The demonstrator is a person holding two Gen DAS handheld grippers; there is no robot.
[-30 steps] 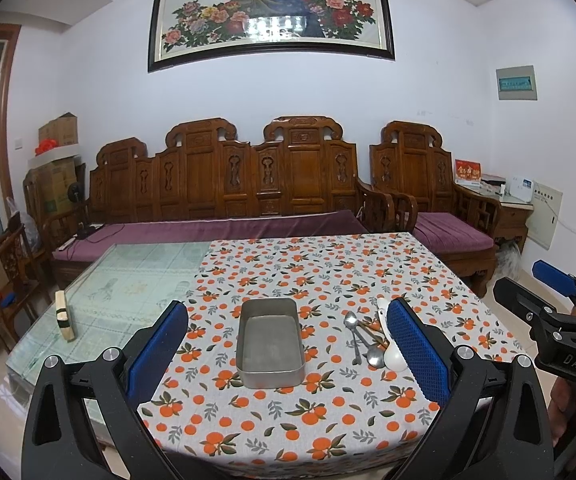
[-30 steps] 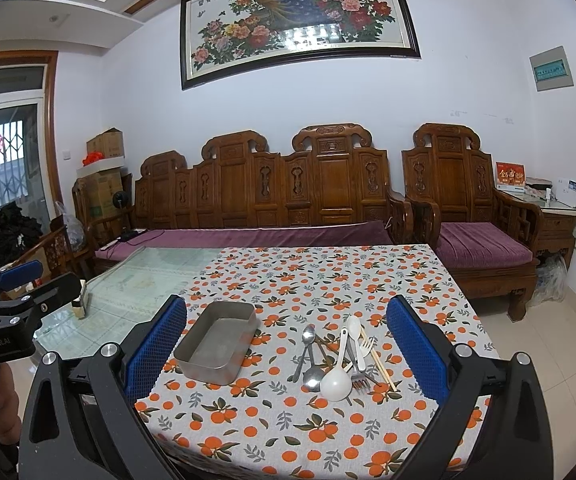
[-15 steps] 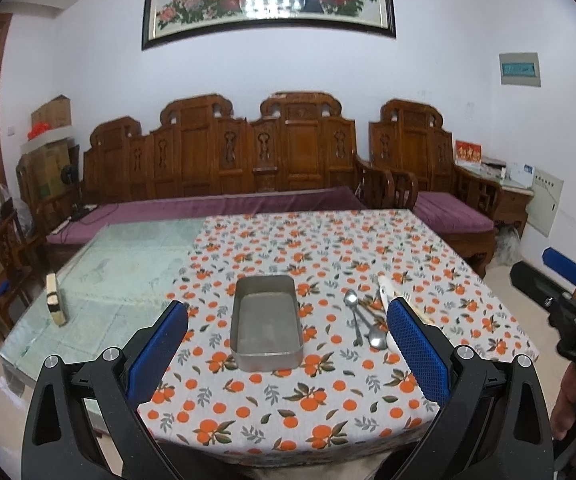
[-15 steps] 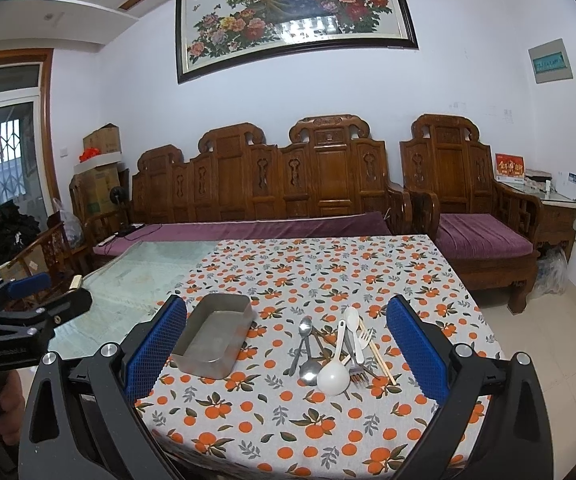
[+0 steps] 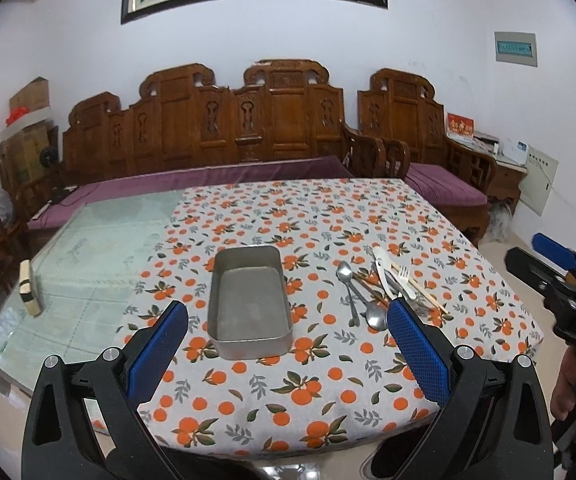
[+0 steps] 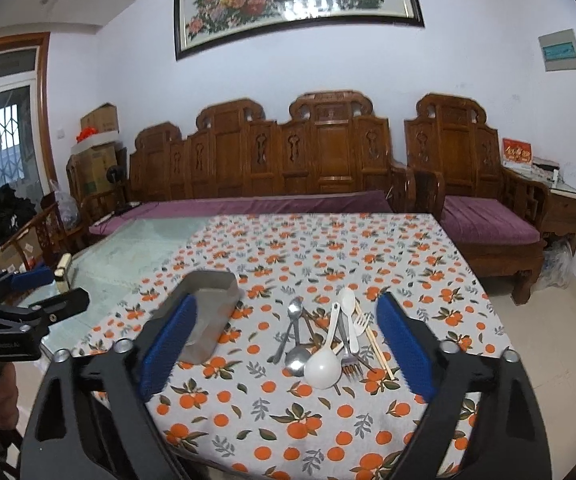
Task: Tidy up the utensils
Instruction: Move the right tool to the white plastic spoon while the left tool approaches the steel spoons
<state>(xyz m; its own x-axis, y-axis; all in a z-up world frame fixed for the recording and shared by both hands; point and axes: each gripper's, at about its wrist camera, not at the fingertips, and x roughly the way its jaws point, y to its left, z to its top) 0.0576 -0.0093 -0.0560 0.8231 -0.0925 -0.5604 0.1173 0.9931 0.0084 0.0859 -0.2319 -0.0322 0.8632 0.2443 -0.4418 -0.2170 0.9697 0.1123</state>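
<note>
An empty metal tray (image 5: 247, 300) (image 6: 207, 312) sits on the orange-patterned tablecloth (image 5: 328, 380) (image 6: 288, 412). To its right lies a loose pile of utensils: metal spoons (image 5: 368, 308) (image 6: 296, 344), a white ladle (image 6: 323, 364), a white plastic spoon and fork (image 6: 352, 320), a metal fork (image 6: 350, 360) and chopsticks (image 5: 420, 288) (image 6: 376, 340). My left gripper (image 5: 288, 356) is open and empty, before the tray. My right gripper (image 6: 288, 344) is open and empty, before the pile. Each gripper also shows at the edge of the other's view.
The left part of the table is bare glass (image 5: 87, 264) with a small block (image 5: 27, 288) near its left edge. A carved wooden bench (image 5: 227, 136) with purple cushions stands behind the table, an armchair (image 6: 480, 200) at the right.
Both grippers have moved forward and tilted down toward the table; the tray and the utensils look larger and nearer. Nothing on the table has moved.
</note>
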